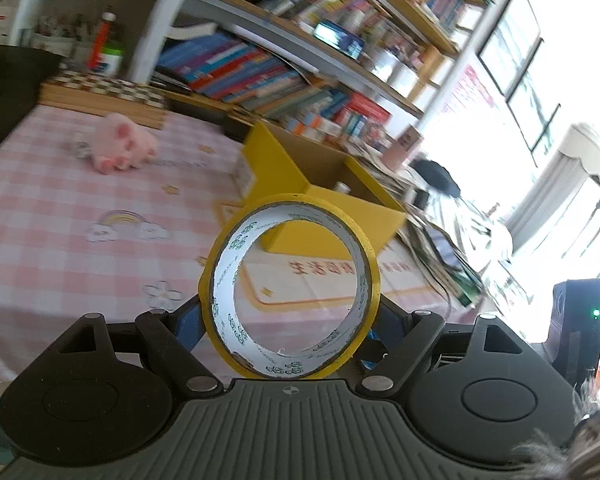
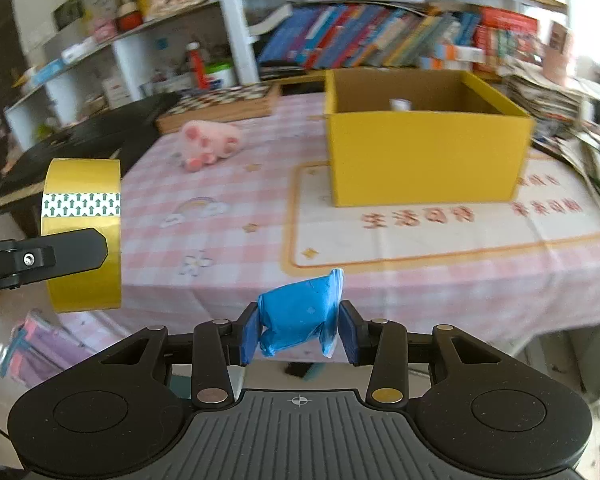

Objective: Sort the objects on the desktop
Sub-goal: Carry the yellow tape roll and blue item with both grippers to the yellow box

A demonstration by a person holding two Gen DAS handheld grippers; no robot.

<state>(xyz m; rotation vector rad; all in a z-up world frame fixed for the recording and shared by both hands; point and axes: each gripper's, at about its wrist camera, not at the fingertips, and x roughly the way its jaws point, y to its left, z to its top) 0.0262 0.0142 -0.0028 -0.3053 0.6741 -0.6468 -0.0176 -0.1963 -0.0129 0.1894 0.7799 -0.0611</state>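
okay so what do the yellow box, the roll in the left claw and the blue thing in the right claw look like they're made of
Yellow box: likely cardboard, matte yellow outside, plain brown inside with thin flat walls. Tape roll: glossy yellow plastic-looking tape on a printed white paper or card core. Blue packet: soft, crinkled film or wrapper, slightly shiny and dented between the pads; plastic seems likely, but its contents cannot be told.

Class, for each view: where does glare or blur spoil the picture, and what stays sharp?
Left wrist view: windows blow out white, shelves smear, the tape roll stays sharp. Right wrist view: books blur, edges bend, the blue packet is crisp.
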